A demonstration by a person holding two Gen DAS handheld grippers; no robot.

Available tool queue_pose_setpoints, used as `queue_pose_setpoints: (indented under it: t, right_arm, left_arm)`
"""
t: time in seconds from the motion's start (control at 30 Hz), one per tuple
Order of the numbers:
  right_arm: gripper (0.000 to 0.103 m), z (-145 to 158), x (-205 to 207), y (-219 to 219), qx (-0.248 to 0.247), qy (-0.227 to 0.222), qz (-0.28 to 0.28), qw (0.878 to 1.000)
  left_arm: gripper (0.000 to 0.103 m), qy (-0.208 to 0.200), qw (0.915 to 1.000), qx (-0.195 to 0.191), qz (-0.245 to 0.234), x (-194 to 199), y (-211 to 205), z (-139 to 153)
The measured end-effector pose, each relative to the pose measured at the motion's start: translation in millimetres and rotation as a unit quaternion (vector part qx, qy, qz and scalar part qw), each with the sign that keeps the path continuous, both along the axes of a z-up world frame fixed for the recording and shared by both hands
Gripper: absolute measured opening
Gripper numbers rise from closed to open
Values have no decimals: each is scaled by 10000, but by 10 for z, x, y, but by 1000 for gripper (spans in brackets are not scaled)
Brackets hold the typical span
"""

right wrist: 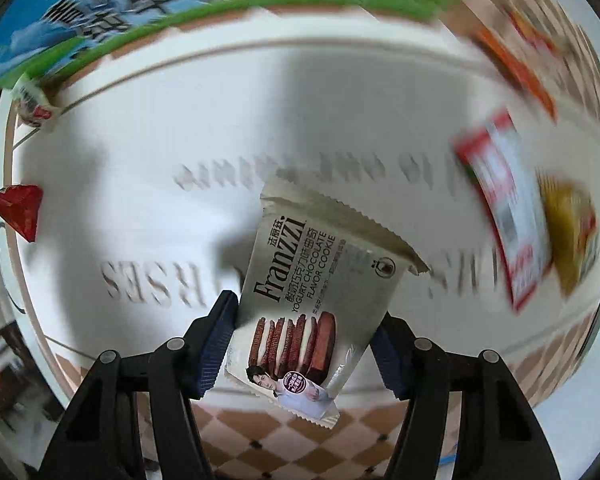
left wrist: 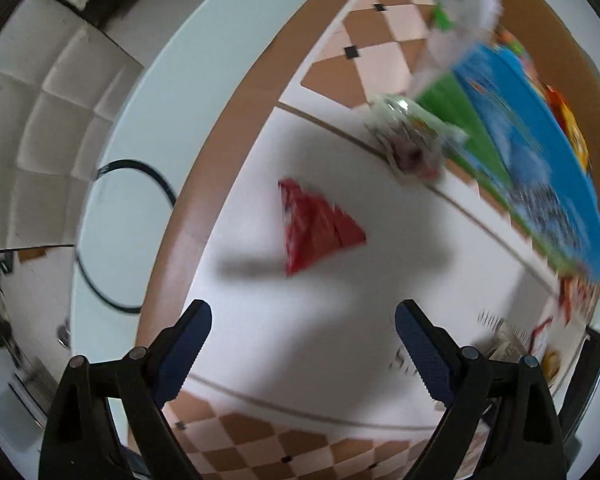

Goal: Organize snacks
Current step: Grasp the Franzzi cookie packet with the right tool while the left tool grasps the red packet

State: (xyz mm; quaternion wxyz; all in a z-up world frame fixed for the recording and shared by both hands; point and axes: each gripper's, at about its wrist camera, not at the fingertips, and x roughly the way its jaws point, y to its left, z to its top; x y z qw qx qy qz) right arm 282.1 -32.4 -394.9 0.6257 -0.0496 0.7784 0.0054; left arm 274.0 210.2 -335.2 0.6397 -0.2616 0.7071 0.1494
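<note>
a franzzi cookie packet (right wrist: 300,300) is held in the right gripper (right wrist: 304,340), while the left gripper (left wrist: 302,344) is spread wide below a red snack packet (left wrist: 316,228) at frame centre.

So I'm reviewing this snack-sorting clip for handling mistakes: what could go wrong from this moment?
1. The right hand-held gripper pinches the silver-white Franzzi cookie packet only by its side edges, tilted; the smooth film could slip or twist free.
2. Squeezing harder might crush the sandwich cookies inside.
3. Both views are motion-blurred, so the open left hand-held gripper may be moving fast and could nudge the small red triangular wrapper lying just ahead of it.
</note>
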Motion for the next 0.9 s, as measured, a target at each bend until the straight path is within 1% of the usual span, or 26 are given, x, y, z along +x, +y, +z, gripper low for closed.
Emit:
queue_pose_setpoints:
  t: [0.13,0.27,0.37,0.4,0.43,0.47,0.5,0.53,0.57,0.6,0.7,0.77,0.83,0.9]
  right_arm:
    - [66,-35,156,244,-31,22,208,9998]
    - [66,-89,212,322,53,168,70,9998]
    - [68,-151,248,316,59,236,-23,9997]
    - [69,-148,243,328,60,233,-43,9997]
    - [69,-147,243,342,39,238,-52,9997]
    - [69,-145,259,328,29,243,-68,9997]
    - [69,-149,272,324,24,252,-100,9996]
    - [69,-161,251,310,17,266,-132,9996]
    - [69,-177,206,345,2,274,-150,9995]
    - [69,-161,251,317,1,281,-171,9995]
    - [68,-196,135,352,-3,232,-216,9995]
    - [62,-180,43,333,8,118,-212,9997]
    - [61,-179,-11,336,-23,42,-139,9999]
    - [61,-142,-64,359,-18,-36,-92,9999]
  left_arm:
    - [94,96,9996,-235,146,142,74,-180]
    - [94,166,9988,-385,244,212,97,-329]
    - [92,161,9987,-381,294,233,127,-387]
    - [82,145,9988,-354,294,243,152,-404]
    - [64,145,9990,-320,272,248,158,-419]
    - [53,172,9991,-305,231,303,216,-462]
    - [45,190,9994,-224,165,305,204,-464]
    - [40,156,9997,-135,96,315,193,-452]
    - [40,131,9999,-60,29,312,176,-448]
    - [39,107,9999,-5,-10,300,174,-445]
    - [38,41,9998,165,-128,335,75,-403]
    - [38,12,9995,246,-180,312,31,-380]
    - [37,-12,9993,287,-248,292,-28,-348]
    - [37,-72,9984,385,-404,181,-167,-299]
